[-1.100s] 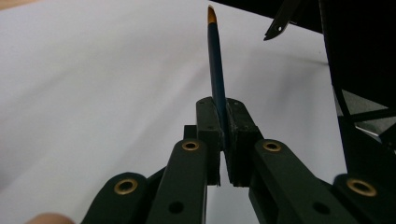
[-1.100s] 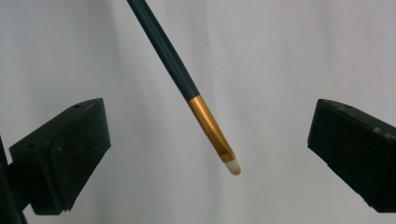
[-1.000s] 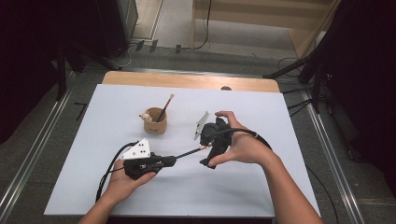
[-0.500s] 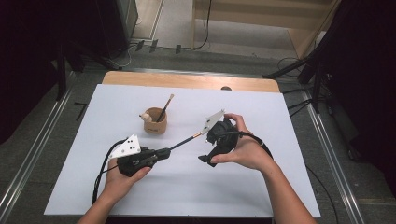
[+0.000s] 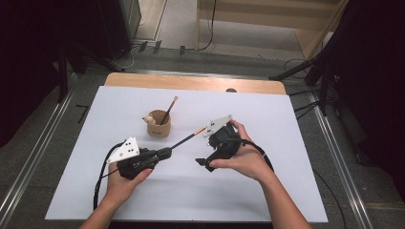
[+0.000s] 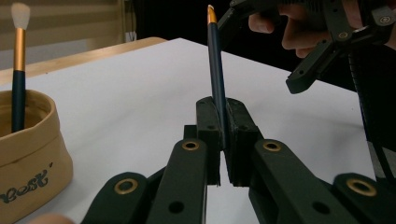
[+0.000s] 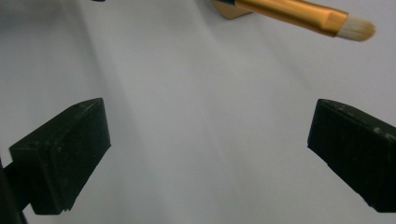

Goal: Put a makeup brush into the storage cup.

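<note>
A: What has the left gripper [image 5: 165, 153] got?

B: Its jaws are clamped on the dark handle of a makeup brush [image 5: 188, 137]; in the left gripper view the brush [image 6: 215, 70] rises from between the pads, and its bristle tip is cut off by the top edge.

A: And the right gripper [image 5: 203, 162]?

B: Jaws spread wide, nothing between them; in its own view the gold ferrule and pale bristles [image 7: 357, 29] hang above the gap, over the white table [image 5: 286, 143].

A: Anything else?

B: A tan fabric cup [image 5: 159, 125] just behind holds a second brush [image 5: 169, 110]; its lower handle is hidden inside.
</note>
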{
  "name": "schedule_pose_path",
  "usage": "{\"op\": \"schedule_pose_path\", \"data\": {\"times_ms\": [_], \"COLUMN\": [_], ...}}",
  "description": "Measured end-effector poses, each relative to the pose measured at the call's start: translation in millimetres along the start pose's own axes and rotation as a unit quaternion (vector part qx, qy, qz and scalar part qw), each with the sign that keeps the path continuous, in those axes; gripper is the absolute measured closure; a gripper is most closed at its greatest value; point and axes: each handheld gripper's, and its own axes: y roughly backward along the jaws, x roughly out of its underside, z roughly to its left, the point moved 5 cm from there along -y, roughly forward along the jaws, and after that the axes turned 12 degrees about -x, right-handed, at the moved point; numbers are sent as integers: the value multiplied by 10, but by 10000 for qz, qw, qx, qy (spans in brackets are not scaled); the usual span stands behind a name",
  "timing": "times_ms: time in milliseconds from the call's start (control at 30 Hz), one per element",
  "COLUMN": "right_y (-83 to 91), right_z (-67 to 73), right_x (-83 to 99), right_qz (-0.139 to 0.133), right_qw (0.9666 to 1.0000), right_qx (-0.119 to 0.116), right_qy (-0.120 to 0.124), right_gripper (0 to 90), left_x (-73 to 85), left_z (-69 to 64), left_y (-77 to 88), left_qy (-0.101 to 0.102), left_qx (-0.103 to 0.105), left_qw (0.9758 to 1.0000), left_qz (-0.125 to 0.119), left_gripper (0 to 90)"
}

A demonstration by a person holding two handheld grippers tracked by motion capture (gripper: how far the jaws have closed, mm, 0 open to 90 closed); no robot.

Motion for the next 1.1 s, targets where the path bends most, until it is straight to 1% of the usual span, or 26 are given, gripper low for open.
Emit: {"op": "schedule_pose_path", "data": {"times_ms": [67, 200, 333, 467, 500, 733, 933, 1033, 1100], "right_y": [8, 14, 10, 27, 29, 24, 19, 19, 19], "right_z": [-1, 4, 7, 19, 21, 68, 85, 83, 79], "right_x": [-14, -29, -40, -68, -75, -139, -196, -219, -235], "right_qz": [-111, -370, -548, -842, -897, -1176, -1491, -1674, -1832], "right_qw": [9999, 9989, 9978, 9950, 9945, 9909, 9844, 9791, 9746], "right_qx": [30, 11, -10, -107, -122, -159, -277, -335, -370], "right_qy": [-82, -280, -374, -526, -530, -639, -895, -1103, -1236], "right_gripper": [0, 0, 0, 0, 0, 0, 0, 2, 7], "left_x": [-6, -21, -31, -43, -46, -51, -60, -63, -63], "left_z": [5, 25, 33, 36, 38, 37, 34, 37, 38], "left_y": [4, 21, 28, 36, 36, 40, 44, 48, 52], "left_qy": [20, 63, 81, 112, 111, 106, 138, 124, 122], "left_qx": [-17, -85, -129, -173, -180, -210, -227, -245, -266], "left_qw": [10000, 9999, 9998, 9996, 9995, 9994, 9991, 9991, 9990], "left_qz": [-34, -98, -157, -210, -229, -254, -316, -338, -335], "left_gripper": [872, 872, 872, 873, 873, 873, 873, 873, 873]}}
